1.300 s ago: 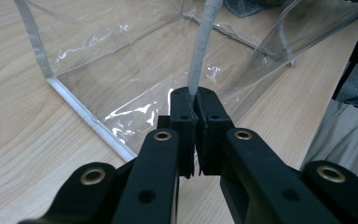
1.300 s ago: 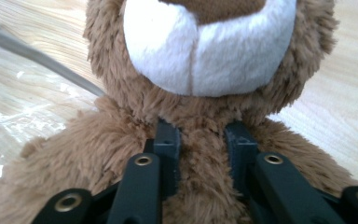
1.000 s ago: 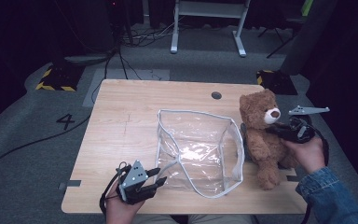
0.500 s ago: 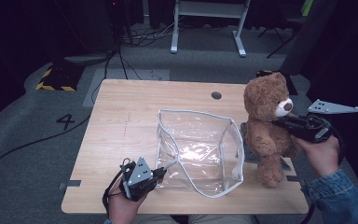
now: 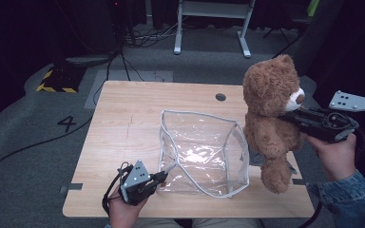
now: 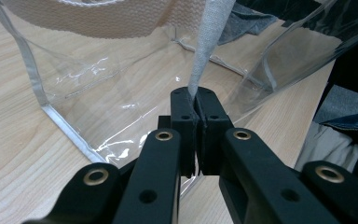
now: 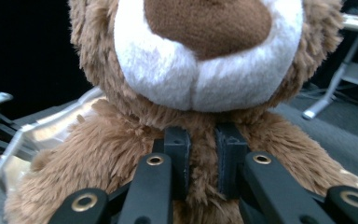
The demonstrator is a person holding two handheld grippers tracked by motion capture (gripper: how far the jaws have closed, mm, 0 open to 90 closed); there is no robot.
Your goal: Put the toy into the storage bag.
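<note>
A brown teddy bear [image 5: 271, 118] hangs upright above the table's right edge, just right of the clear plastic bag [image 5: 202, 152]. My right gripper [image 5: 287, 116] holds it from the right. In the right gripper view the jaws pinch the chest fur under the bear's white muzzle [image 7: 200, 60]. My right gripper [image 7: 204, 154] has just been closing tighter on that fur. The bag stands open on the wooden table [image 5: 133, 109]. My left gripper [image 5: 164, 175] is at the bag's near left corner. There my left gripper [image 6: 198, 112] is shut on the grey fabric edge strip [image 6: 205, 51].
A round cable hole [image 5: 220, 97] sits in the tabletop behind the bag. A white desk frame [image 5: 209, 23] and cables lie on the floor beyond. Yellow-black tape [image 5: 54, 80] marks the floor at the left. A denim sleeve [image 5: 356, 199] comes in at the lower right.
My right gripper lifted the bear off the table, up and a little right. My left gripper's jaws closed on the bag's edge strip while the hand stayed in place.
</note>
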